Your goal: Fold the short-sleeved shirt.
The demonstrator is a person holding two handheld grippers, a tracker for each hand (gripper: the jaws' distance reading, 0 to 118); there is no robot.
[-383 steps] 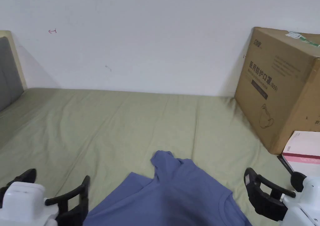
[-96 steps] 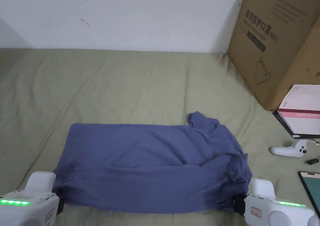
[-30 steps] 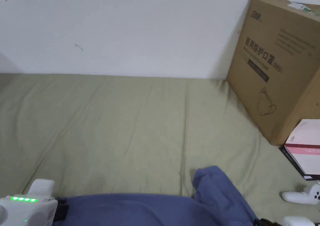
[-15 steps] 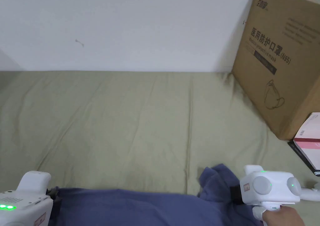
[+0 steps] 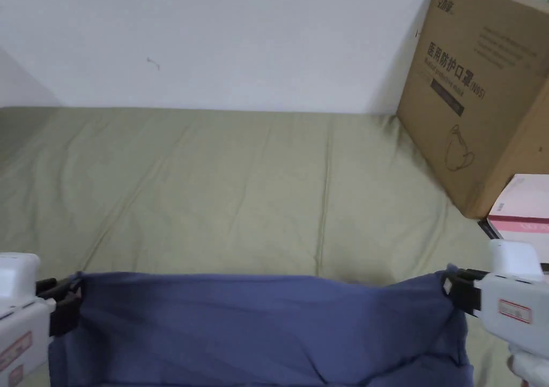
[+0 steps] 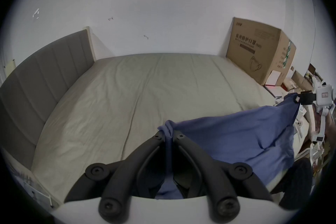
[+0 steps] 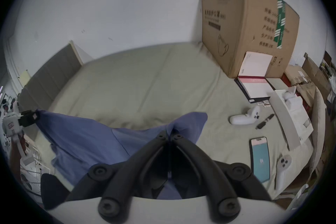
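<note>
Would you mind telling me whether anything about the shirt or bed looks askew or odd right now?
Nothing stands out. The shirt hangs stretched between the left tool and right tool, top edge roughly level, above the bed. The sheet shows just soft creases.

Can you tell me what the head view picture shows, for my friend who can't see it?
A blue shirt is stretched wide between two grippers, the left gripper and the right gripper each pinching a top corner. Behind it lies a green bed sheet below a white wall, with a big cardboard box on the right.
</note>
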